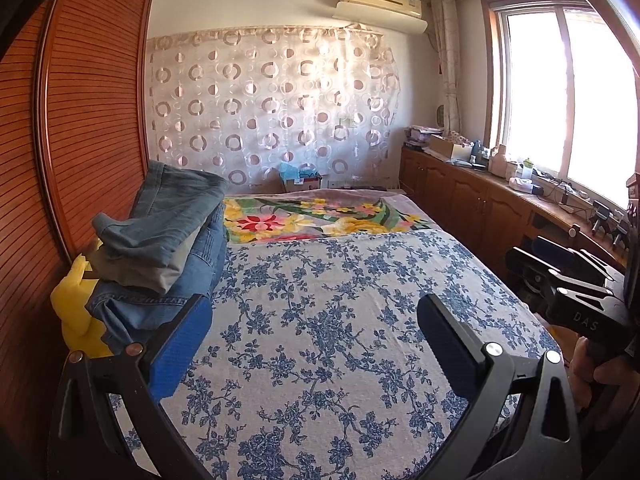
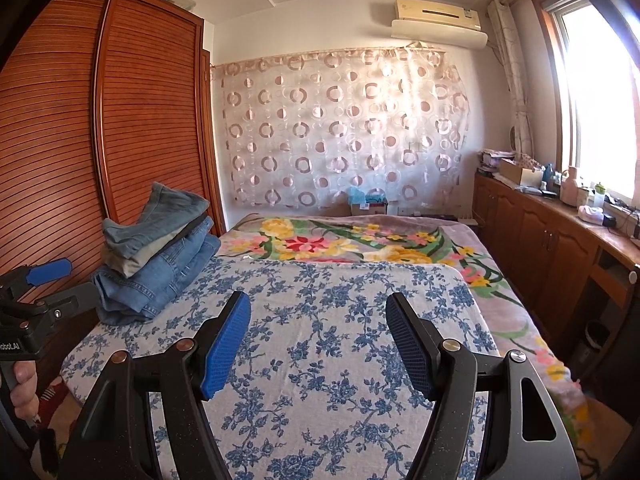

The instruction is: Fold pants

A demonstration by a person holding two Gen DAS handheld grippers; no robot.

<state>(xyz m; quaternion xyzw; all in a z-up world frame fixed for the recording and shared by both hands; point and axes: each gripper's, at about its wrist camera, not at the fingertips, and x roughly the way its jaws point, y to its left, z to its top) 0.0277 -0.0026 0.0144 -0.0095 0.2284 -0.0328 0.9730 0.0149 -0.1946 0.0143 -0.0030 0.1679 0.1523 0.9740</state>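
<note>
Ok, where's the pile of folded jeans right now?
The pile of folded jeans sits on the left edge of the blue floral bedspread, against the slatted wooden wardrobe; in the left wrist view it lies just beyond the left gripper, untouched.

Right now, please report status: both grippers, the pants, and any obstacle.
Left gripper open, empty. Right gripper open, empty. Pile of pants on the bed, left edge, beside the wardrobe; nothing gripped. No obstacle between grippers and pile.

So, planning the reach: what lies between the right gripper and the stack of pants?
Only bare blue-flowered bedspread lies between the open right gripper and the stack of pants, as the right wrist view shows.
</note>
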